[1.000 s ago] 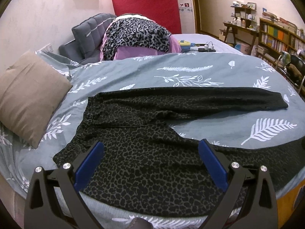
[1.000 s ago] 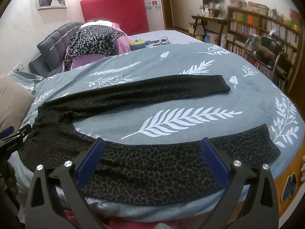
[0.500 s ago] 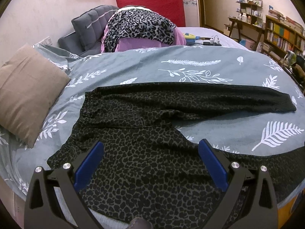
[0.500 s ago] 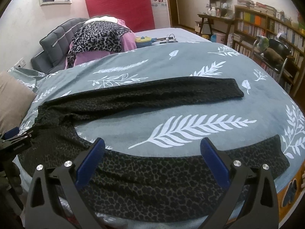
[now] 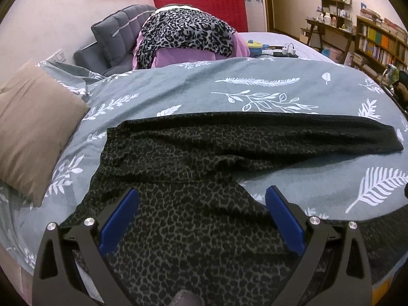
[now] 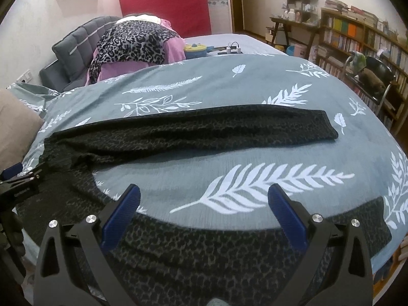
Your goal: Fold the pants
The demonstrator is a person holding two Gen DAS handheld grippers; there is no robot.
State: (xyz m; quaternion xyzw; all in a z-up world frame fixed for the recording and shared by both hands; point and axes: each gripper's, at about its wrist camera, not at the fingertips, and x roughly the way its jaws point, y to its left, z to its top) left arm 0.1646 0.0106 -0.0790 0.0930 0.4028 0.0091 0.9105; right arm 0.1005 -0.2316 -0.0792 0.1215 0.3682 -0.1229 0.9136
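Dark leopard-print pants [image 5: 193, 168] lie flat on a grey leaf-print duvet [image 5: 255, 81], waistband to the left, legs spread to the right. The far leg [image 6: 204, 130] runs across the bed; the near leg [image 6: 216, 250] lies along the front edge. My left gripper [image 5: 201, 199] hovers open over the seat and near leg, close to the crotch, holding nothing. My right gripper [image 6: 204, 199] is open above the near leg's upper edge, empty. The left gripper [image 6: 17, 181] also shows at the left edge of the right wrist view.
A tan pillow [image 5: 33, 127] lies left of the waistband. At the bed's head sit a pile with a leopard cloth [image 5: 183, 33], a grey headboard [image 5: 114, 33], a toy and a power strip [image 5: 285, 52]. Bookshelves [image 6: 357, 40] and a chair [image 6: 369, 76] stand to the right.
Both grippers have moved forward and lower over the pants, which now look larger in both views. The pants have not moved. Both grippers stay open.
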